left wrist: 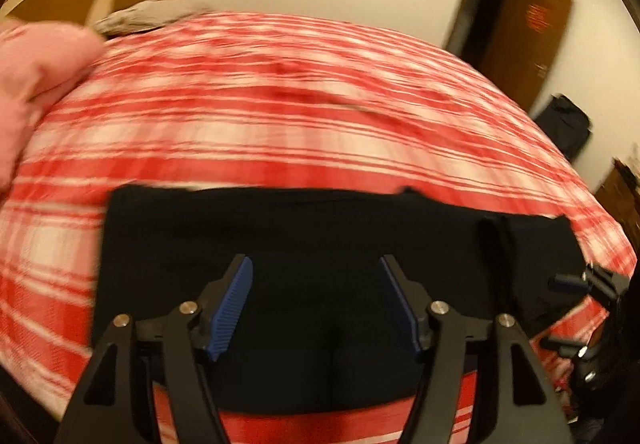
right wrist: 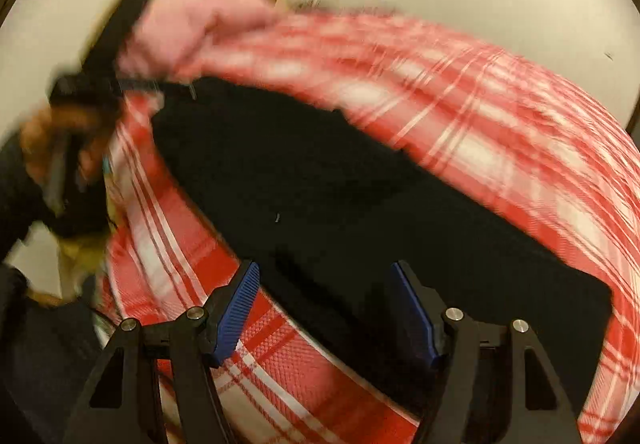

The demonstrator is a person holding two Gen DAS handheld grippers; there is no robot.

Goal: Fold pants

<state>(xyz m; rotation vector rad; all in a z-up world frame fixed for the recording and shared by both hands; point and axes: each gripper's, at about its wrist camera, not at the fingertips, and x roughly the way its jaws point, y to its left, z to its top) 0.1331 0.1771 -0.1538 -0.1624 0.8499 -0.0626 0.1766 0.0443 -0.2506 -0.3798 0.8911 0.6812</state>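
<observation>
Blue-padded fingers (left wrist: 240, 296) of the left gripper (left wrist: 316, 300) and right gripper (right wrist: 324, 304) gape wide, empty, above black folded pants (left wrist: 304, 240) lying flat on the red-and-white plaid bed (left wrist: 280, 115). Best pinch both near corners evenly before folding again.

Left gripper (left wrist: 316, 264) and right gripper (right wrist: 324, 268), both with jaws spread wide, nothing between the blue pads.

Black pants (left wrist: 320, 236) flat on bedspread (left wrist: 280, 103)
</observation>
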